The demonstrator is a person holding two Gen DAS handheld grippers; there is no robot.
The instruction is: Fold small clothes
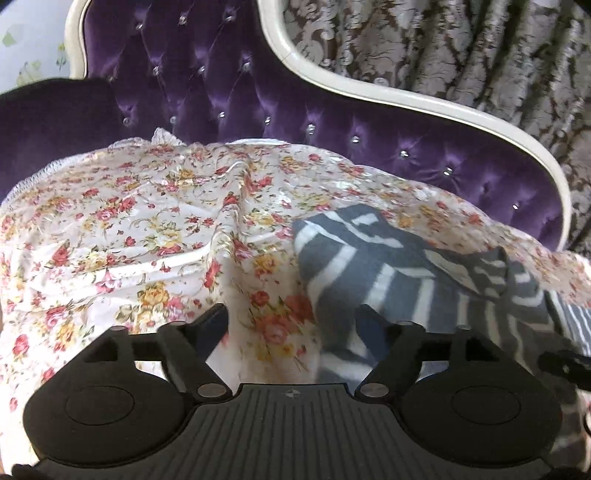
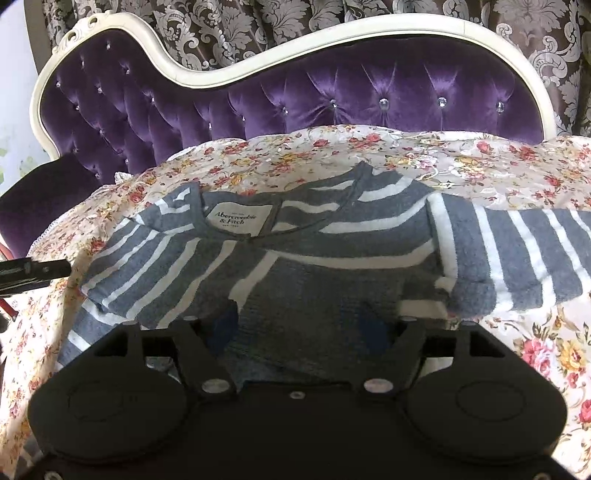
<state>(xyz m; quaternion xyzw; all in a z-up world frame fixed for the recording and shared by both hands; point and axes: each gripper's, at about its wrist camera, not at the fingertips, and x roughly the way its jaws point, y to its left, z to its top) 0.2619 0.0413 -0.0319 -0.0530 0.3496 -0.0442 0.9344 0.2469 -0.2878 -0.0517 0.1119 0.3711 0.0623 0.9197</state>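
Hovering low over the sofa (image 2: 332,99), we have both claws spread wide and neither has hold of anything.

Left claw (image 1: 295,325): fingers well apart, straddling the sweater's edge. One finger (image 1: 210,328) is over bare floral cover (image 1: 129,229), the other over striped knit. We cannot tell whether the tips touch the fabric.

Right claw (image 2: 303,325): fingers equally far apart, both over the grey body of the sweater (image 2: 314,258), near the sofa's front edge. Contact with the knit not resolvable; nothing pinched between the pads.

Sweater: lies on the cover, neck toward the sofa back, label (image 2: 236,218) facing up inside the collar. One sleeve is turned in across the chest toward the front edge; the other sleeve (image 2: 517,254) runs out flat toward the right end of the seat. We judge the fold as partly done: one sleeve in, one still out, body not yet doubled.

Why so placed: the spread fingers above the hem region suggest to us a setup for pinching the lower edge at two points, so the body can be lifted evenly. The cover is wrinkled and glossy, so we expect the knit may slide or drag the cover with it.

Containers: none in view.

Background: curtain (image 2: 258,33) behind the sofa.
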